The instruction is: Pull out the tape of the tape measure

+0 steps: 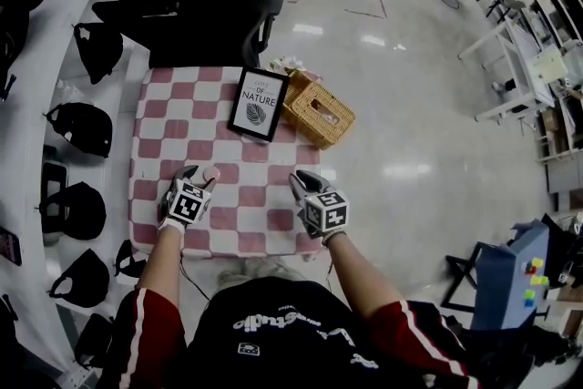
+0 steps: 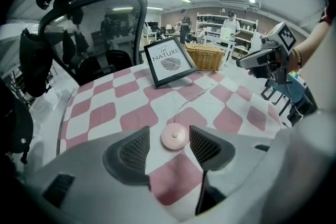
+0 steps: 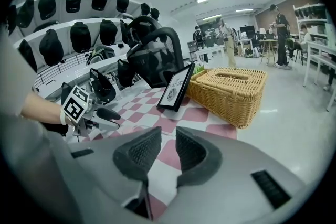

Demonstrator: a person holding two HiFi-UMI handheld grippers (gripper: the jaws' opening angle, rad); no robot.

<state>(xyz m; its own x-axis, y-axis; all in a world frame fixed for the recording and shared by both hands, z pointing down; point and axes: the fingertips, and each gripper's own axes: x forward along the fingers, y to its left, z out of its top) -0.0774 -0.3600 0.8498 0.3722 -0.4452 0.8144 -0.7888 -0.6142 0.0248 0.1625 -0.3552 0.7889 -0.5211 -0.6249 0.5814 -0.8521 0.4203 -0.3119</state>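
Note:
A small round pink tape measure (image 2: 174, 137) lies flat on the pink-and-white checked cloth (image 2: 131, 115); in the head view the tape measure (image 1: 211, 173) sits near the table's front left. My left gripper (image 2: 169, 134) is open, with one jaw on each side of the tape measure and a gap to both. In the head view the left gripper (image 1: 202, 177) is just behind it. My right gripper (image 3: 168, 145) hovers over the cloth to the right, its jaws a narrow gap apart with nothing between them. No tape shows outside the case.
A framed "of nature" picture (image 1: 257, 103) leans at the table's back, with a wicker basket (image 1: 319, 112) on its right. A black office chair (image 1: 196, 9) stands behind the table. Black caps (image 1: 82, 127) line the shelf at the left. The table's right edge drops to the floor.

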